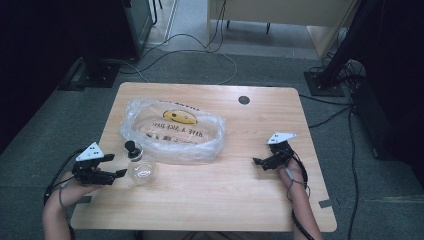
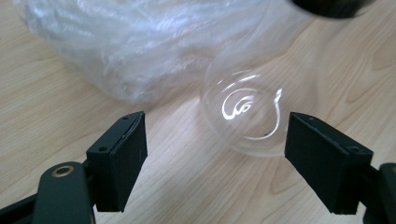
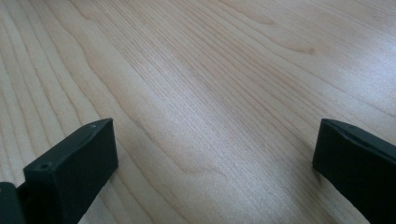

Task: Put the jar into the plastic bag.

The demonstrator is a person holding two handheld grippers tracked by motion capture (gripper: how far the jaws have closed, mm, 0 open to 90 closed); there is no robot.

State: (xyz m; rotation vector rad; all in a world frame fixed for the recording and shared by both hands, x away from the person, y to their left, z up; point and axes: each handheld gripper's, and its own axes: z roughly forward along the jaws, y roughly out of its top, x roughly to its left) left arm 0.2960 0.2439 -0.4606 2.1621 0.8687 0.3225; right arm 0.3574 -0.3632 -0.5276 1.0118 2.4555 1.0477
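Observation:
A clear round glass bottle (image 1: 138, 169) with a black stopper (image 1: 131, 147) stands at the table's left, touching the front edge of a crumpled clear plastic bag (image 1: 172, 130) printed with a yellow smiley. My left gripper (image 1: 118, 165) is open just left of the bottle. In the left gripper view the bottle's glass belly (image 2: 245, 112) sits ahead between the two jaws, nearer the right one, with the bag (image 2: 116, 42) behind it. My right gripper (image 1: 256, 162) hovers open over bare wood at the table's right (image 3: 210, 116).
The wooden table (image 1: 215, 200) has a round cable hole (image 1: 244, 100) near its far edge. Cables lie on the grey floor beyond the table, and dark stands rise at the far left and far right.

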